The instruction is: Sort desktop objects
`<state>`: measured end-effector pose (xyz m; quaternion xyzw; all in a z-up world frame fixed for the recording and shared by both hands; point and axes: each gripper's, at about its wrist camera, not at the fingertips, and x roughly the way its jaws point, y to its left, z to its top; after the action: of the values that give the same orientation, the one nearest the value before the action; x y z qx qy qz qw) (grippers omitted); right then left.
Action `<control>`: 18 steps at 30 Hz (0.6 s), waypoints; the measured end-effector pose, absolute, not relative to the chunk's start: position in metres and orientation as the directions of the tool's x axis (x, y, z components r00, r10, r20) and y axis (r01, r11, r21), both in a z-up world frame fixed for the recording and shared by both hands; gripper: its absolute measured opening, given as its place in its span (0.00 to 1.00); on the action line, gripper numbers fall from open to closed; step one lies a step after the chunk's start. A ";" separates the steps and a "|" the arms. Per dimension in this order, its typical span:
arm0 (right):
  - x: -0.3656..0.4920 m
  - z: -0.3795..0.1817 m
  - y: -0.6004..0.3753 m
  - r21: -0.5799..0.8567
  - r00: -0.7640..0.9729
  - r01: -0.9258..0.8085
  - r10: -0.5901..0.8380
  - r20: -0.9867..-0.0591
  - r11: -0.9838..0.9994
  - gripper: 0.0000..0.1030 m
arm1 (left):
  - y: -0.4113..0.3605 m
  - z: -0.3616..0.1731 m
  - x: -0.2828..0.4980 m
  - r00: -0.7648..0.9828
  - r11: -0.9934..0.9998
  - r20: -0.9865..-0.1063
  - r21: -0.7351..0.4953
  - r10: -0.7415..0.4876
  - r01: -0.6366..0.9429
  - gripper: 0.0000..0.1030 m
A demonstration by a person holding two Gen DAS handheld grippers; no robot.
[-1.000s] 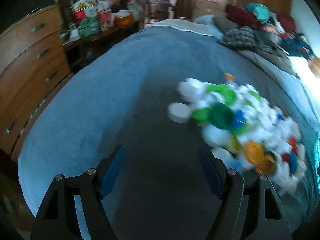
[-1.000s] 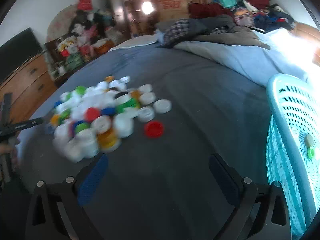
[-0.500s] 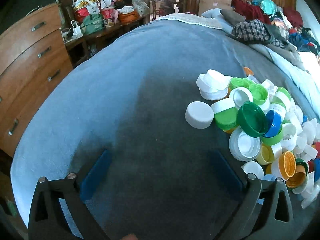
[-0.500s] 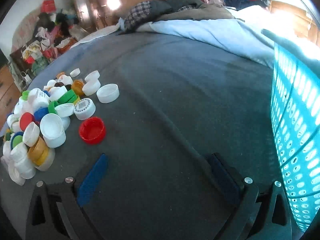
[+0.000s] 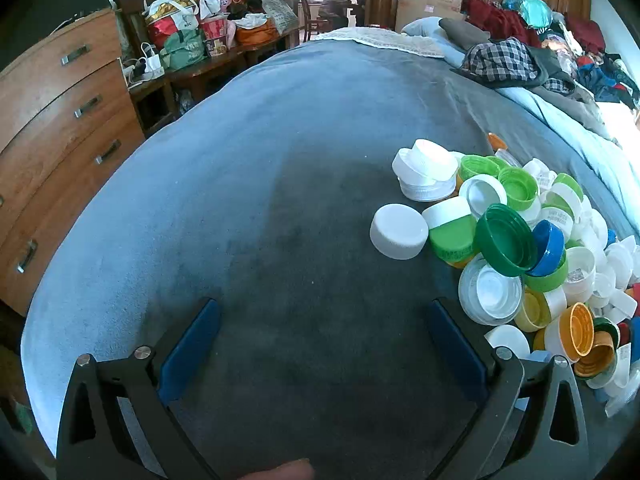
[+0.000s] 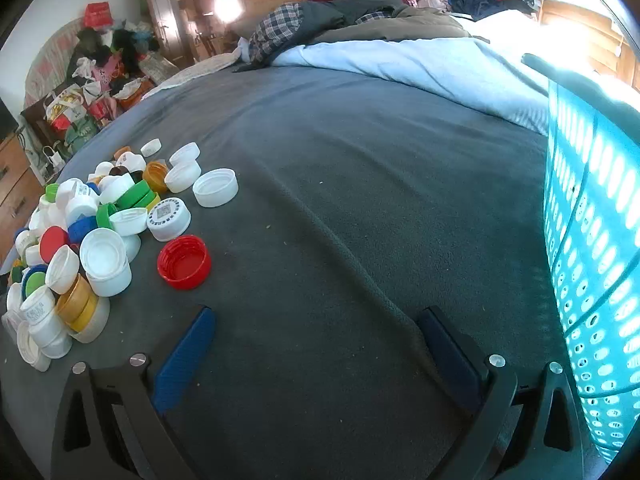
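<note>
A pile of plastic bottle caps (image 5: 516,240) in white, green, blue, yellow and orange lies on a grey blanket (image 5: 280,200), to the right in the left wrist view. A white cap (image 5: 398,231) sits alone at its left edge. My left gripper (image 5: 322,316) is open and empty, low over the blanket left of the pile. In the right wrist view the pile (image 6: 92,224) lies at the left, with a red cap (image 6: 184,262) nearest. My right gripper (image 6: 316,324) is open and empty. A turquoise mesh basket (image 6: 592,240) stands at the right.
The blanket covers a bed. A wooden dresser (image 5: 52,120) and a cluttered shelf with bags (image 5: 192,40) stand to the left. Clothes (image 6: 340,16) and a pale blue quilt (image 6: 420,60) lie at the far end of the bed.
Both grippers have dropped lower and closer to the blanket. The left view has steadied, with the pile nearer on its right. The right view has swung right, so the pile sits further left.
</note>
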<state>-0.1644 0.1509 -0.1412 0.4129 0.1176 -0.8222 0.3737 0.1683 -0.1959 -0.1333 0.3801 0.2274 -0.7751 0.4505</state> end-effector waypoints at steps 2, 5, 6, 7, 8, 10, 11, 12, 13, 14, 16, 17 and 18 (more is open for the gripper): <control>-0.164 -0.141 0.150 0.114 -0.380 0.711 -0.515 -0.768 -0.694 1.00 | -0.197 -0.133 0.167 -0.301 -0.483 -0.795 -0.012 -0.526 0.876 0.99; -0.165 -0.141 0.150 0.115 -0.378 0.712 -0.516 -0.769 -0.693 1.00 | -0.199 -0.133 0.166 -0.293 -0.465 -0.796 -0.016 -0.530 0.885 0.99; -0.165 -0.141 0.150 0.113 -0.379 0.712 -0.515 -0.769 -0.693 1.00 | -0.199 -0.133 0.165 -0.288 -0.460 -0.796 -0.014 -0.532 0.888 0.99; -0.165 -0.141 0.150 0.113 -0.379 0.712 -0.515 -0.769 -0.693 1.00 | -0.198 -0.134 0.164 -0.285 -0.457 -0.796 -0.013 -0.533 0.890 0.99; -0.164 -0.141 0.150 0.113 -0.379 0.712 -0.515 -0.769 -0.693 1.00 | -0.198 -0.134 0.163 -0.284 -0.454 -0.796 -0.013 -0.534 0.891 0.99; -0.165 -0.141 0.150 0.113 -0.379 0.712 -0.515 -0.769 -0.693 1.00 | -0.198 -0.134 0.162 -0.281 -0.452 -0.796 -0.011 -0.535 0.892 0.99; -0.165 -0.141 0.150 0.113 -0.379 0.712 -0.514 -0.769 -0.693 1.00 | -0.198 -0.134 0.162 -0.282 -0.453 -0.797 -0.011 -0.535 0.891 0.99; -0.165 -0.141 0.150 0.113 -0.379 0.712 -0.514 -0.769 -0.693 1.00 | -0.197 -0.134 0.162 -0.280 -0.452 -0.797 -0.010 -0.536 0.892 0.99; -0.165 -0.142 0.150 0.112 -0.380 0.712 -0.514 -0.769 -0.694 1.00 | -0.196 -0.134 0.161 -0.280 -0.452 -0.797 -0.010 -0.535 0.892 0.99; -0.165 -0.142 0.150 0.112 -0.379 0.712 -0.514 -0.770 -0.694 1.00 | -0.196 -0.134 0.161 -0.280 -0.452 -0.797 -0.009 -0.536 0.892 0.99; -0.165 -0.142 0.150 0.112 -0.380 0.712 -0.513 -0.770 -0.694 1.00 | -0.196 -0.134 0.161 -0.277 -0.452 -0.798 -0.006 -0.535 0.892 0.99; -0.165 -0.142 0.150 0.111 -0.380 0.712 -0.513 -0.770 -0.694 1.00 | -0.195 -0.134 0.161 -0.276 -0.452 -0.797 -0.005 -0.537 0.892 0.99; -0.165 -0.142 0.150 0.112 -0.379 0.711 -0.513 -0.770 -0.694 1.00 | -0.195 -0.134 0.161 -0.275 -0.452 -0.797 -0.003 -0.538 0.892 0.99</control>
<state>-0.1648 0.1503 -0.1418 0.4141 0.1196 -0.8219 0.3726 0.1607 -0.1951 -0.1343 0.3783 0.2339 -0.7633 0.4685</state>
